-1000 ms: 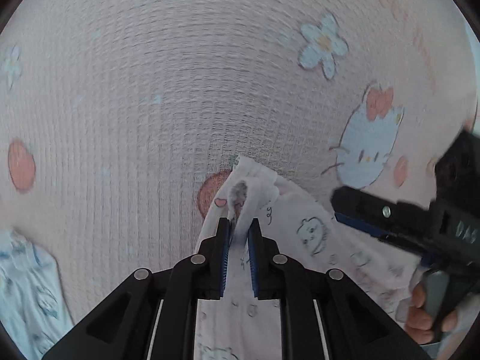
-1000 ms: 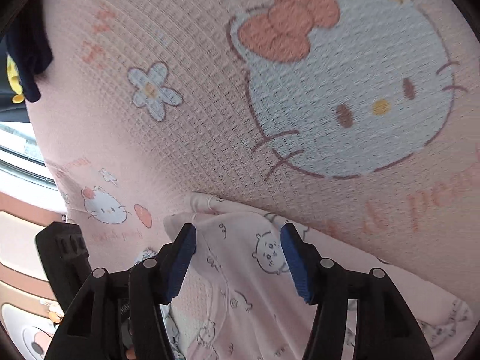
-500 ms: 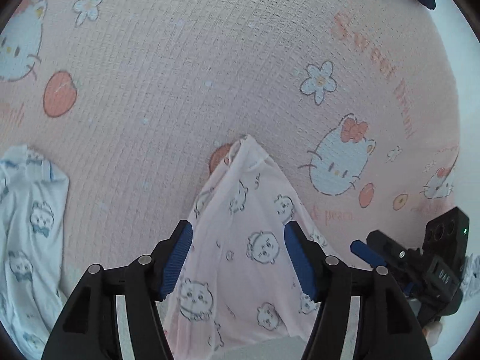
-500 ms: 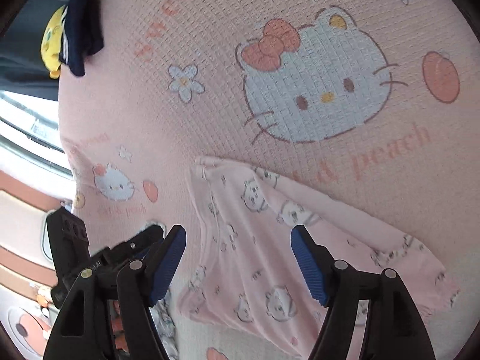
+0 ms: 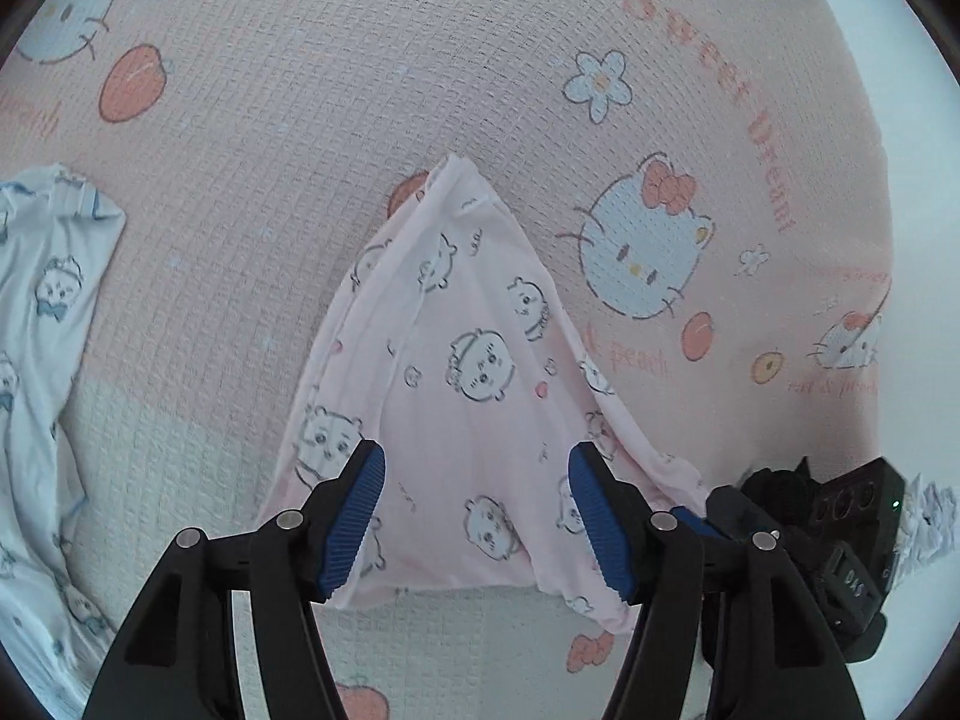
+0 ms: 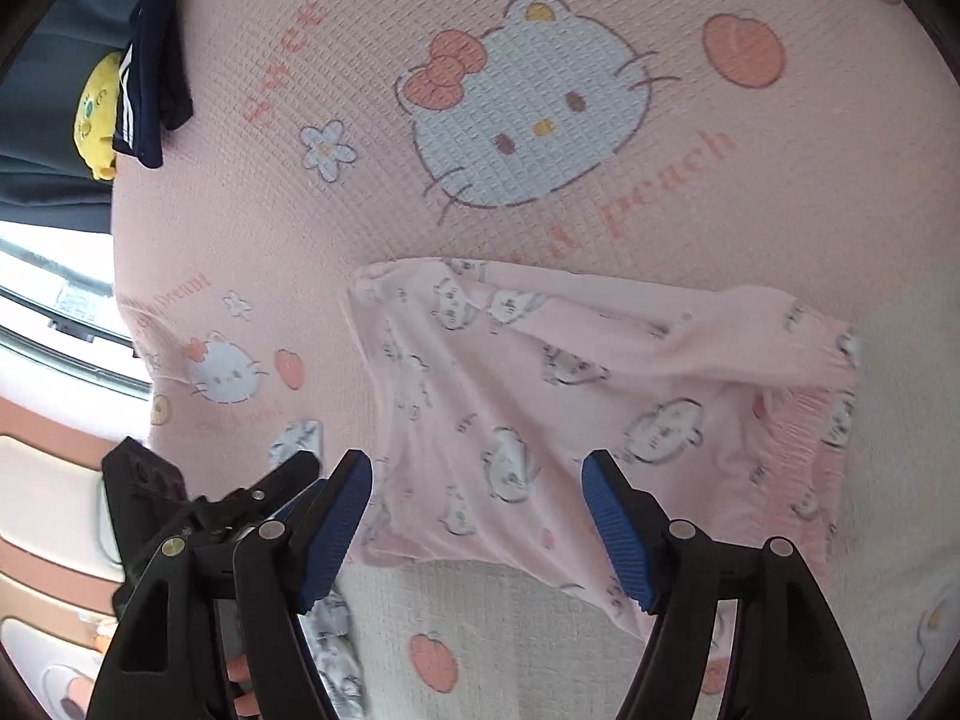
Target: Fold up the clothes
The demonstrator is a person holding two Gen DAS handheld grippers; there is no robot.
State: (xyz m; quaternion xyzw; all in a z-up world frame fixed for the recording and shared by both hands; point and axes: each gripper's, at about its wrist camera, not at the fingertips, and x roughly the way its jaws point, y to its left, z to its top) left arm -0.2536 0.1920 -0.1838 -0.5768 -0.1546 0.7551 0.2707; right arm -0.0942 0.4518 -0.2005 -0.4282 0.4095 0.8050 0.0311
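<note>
Now: both grippers open above the pink garment

I see the pink garment (image 5: 474, 396) lying flat on the bed cover (image 5: 300, 90), folded to a point. My left gripper (image 5: 477, 519) and right gripper (image 6: 477, 531) hover over it, fingers spread apart, holding nothing. A white garment (image 5: 42, 312) lies to the left.

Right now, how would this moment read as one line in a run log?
step: fold clothes | left hand-held gripper: open, empty | right hand-held gripper: open, empty | pink garment: lying on bedspread, untouched
</note>
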